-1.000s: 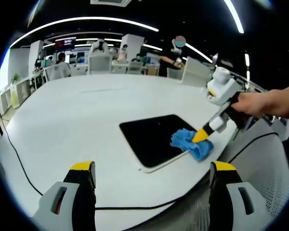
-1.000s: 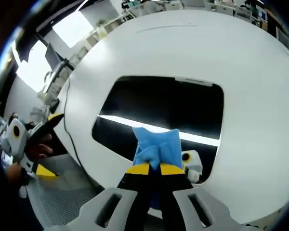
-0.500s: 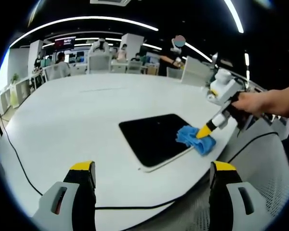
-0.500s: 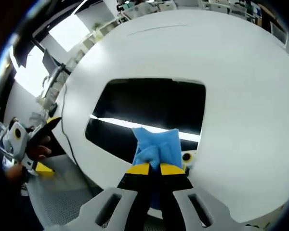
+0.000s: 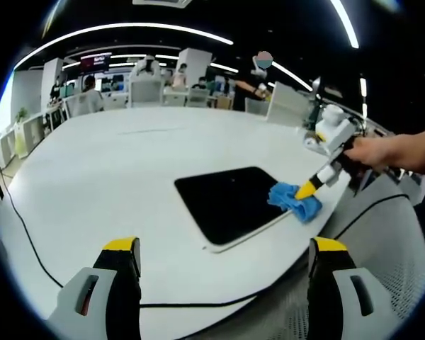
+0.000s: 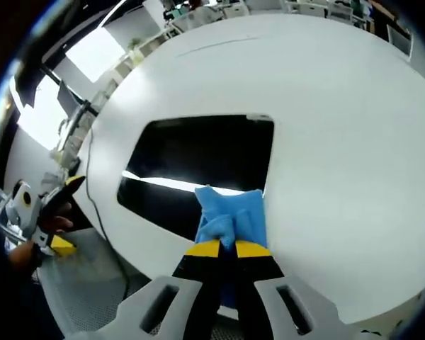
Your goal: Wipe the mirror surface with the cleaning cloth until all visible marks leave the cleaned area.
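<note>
Right gripper view: right claw (image 6: 227,248) pinching cloth (image 6: 230,216) at mirror (image 6: 198,163) edge.

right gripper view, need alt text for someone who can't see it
The right gripper, jaws shut on a blue cleaning cloth, presses it at the corner of a dark rectangular mirror lying flat on a round white table. The left gripper, held by a hand, shows at the far left edge.

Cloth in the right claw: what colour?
Blue cloth; clearest in the right gripper view.
</note>
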`<state>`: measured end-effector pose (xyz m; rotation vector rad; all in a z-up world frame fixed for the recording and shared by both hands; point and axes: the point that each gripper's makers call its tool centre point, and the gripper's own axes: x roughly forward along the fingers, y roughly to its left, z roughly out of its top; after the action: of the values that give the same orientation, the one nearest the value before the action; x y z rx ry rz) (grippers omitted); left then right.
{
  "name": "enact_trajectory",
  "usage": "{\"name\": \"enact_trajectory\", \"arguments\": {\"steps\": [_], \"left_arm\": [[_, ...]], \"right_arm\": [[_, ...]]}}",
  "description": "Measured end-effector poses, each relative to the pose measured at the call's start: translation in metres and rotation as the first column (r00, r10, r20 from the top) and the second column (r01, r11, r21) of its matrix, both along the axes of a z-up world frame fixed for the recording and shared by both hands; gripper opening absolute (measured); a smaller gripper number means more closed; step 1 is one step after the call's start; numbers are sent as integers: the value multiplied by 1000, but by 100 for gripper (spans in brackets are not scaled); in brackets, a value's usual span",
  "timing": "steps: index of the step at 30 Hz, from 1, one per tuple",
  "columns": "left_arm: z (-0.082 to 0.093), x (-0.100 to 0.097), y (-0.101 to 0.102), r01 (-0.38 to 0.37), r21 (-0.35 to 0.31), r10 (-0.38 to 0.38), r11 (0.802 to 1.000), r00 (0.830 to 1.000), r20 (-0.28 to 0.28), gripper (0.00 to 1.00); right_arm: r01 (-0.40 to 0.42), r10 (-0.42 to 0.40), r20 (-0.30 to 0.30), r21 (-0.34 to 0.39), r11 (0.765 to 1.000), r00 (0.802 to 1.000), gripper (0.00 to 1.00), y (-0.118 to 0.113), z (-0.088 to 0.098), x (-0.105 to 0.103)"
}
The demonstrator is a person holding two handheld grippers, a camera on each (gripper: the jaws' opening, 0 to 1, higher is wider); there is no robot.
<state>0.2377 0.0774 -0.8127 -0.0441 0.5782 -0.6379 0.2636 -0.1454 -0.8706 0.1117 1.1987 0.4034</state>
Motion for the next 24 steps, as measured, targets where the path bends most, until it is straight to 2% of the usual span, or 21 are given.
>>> {"name": "enact_trajectory", "arguments": {"steps": [11, 24], "left_arm": [[0, 0, 1, -7, -6, 7, 1000, 1000, -4, 99], [0, 2, 4, -24, -12, 24, 1000, 1000, 2, 99]], "right_arm": [[-6, 7, 22, -48, 999, 1000, 0, -3, 0, 31], [4, -2, 28, -63, 998, 1000, 0, -6, 0, 67]]}}
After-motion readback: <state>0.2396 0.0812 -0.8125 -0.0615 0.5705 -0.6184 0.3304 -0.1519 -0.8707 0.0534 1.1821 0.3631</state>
